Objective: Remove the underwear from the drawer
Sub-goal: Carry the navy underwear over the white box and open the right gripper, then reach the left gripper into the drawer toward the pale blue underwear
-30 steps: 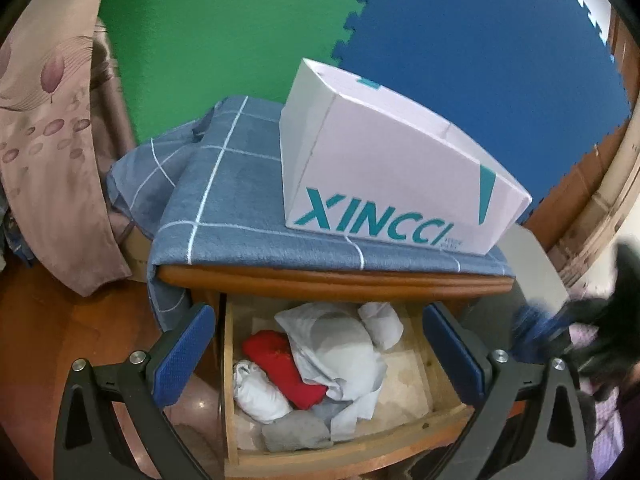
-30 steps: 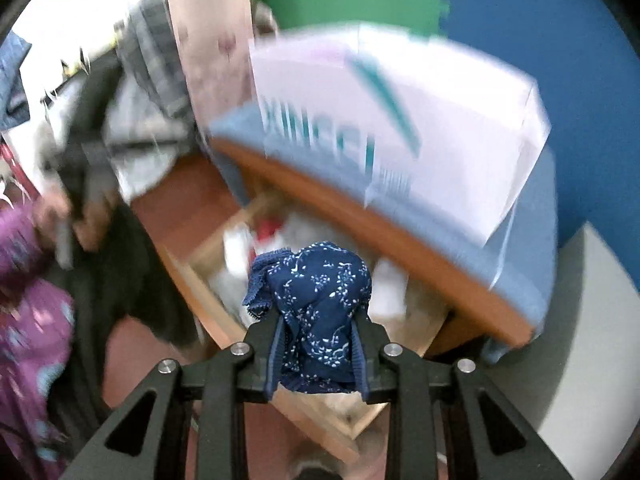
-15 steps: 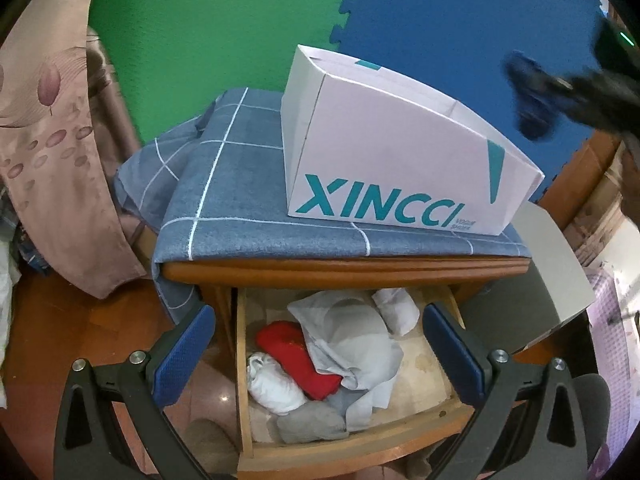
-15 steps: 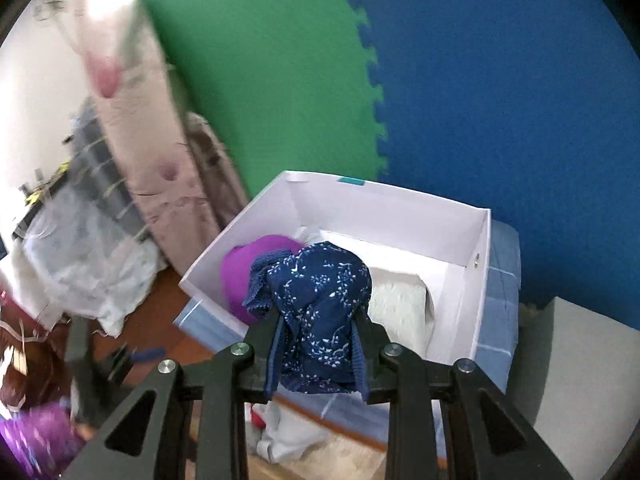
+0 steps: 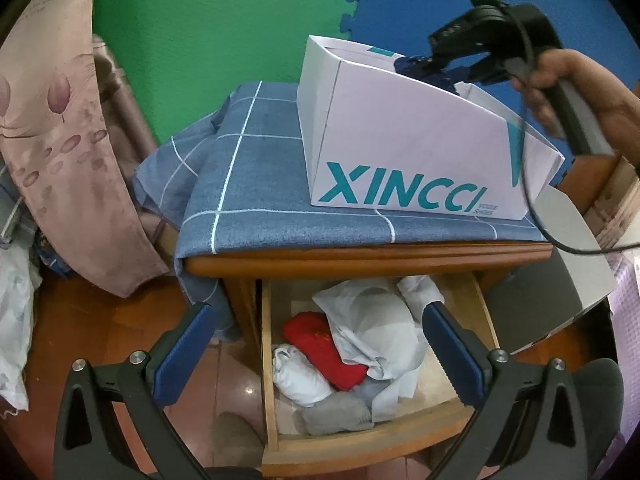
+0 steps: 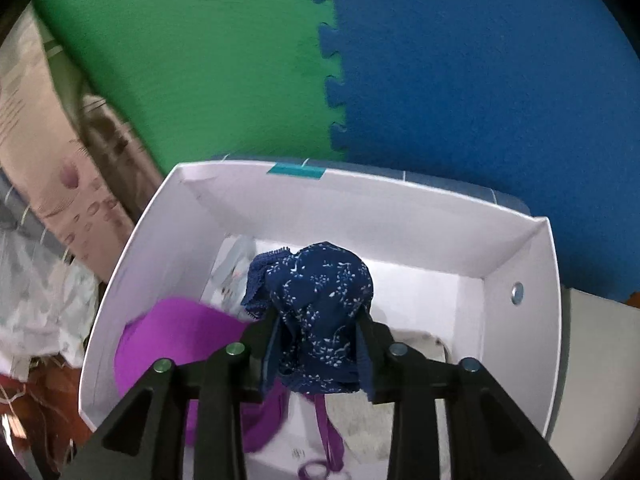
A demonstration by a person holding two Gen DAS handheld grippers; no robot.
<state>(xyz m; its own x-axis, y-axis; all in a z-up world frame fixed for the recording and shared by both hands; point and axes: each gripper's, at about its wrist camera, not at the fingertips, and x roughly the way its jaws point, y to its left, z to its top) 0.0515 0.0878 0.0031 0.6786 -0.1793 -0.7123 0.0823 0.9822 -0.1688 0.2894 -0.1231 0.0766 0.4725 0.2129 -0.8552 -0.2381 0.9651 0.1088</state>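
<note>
Green and blue foam mats back the nightstand, where our right gripper point(image 6: 318, 356) hangs over the white box point(image 6: 400, 220), jaws opening around the navy underwear point(image 6: 324, 308). Our left gripper point(image 5: 316, 352) waits spread wide above the drawer point(image 5: 360, 444), where several garments point(image 5: 360, 332) remain.

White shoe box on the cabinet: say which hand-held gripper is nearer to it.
Right. The right hand-held gripper hangs over the open white shoe box, jaws opening around the navy floral underwear. The left hand-held gripper hovers lower, over the open drawer.
</note>
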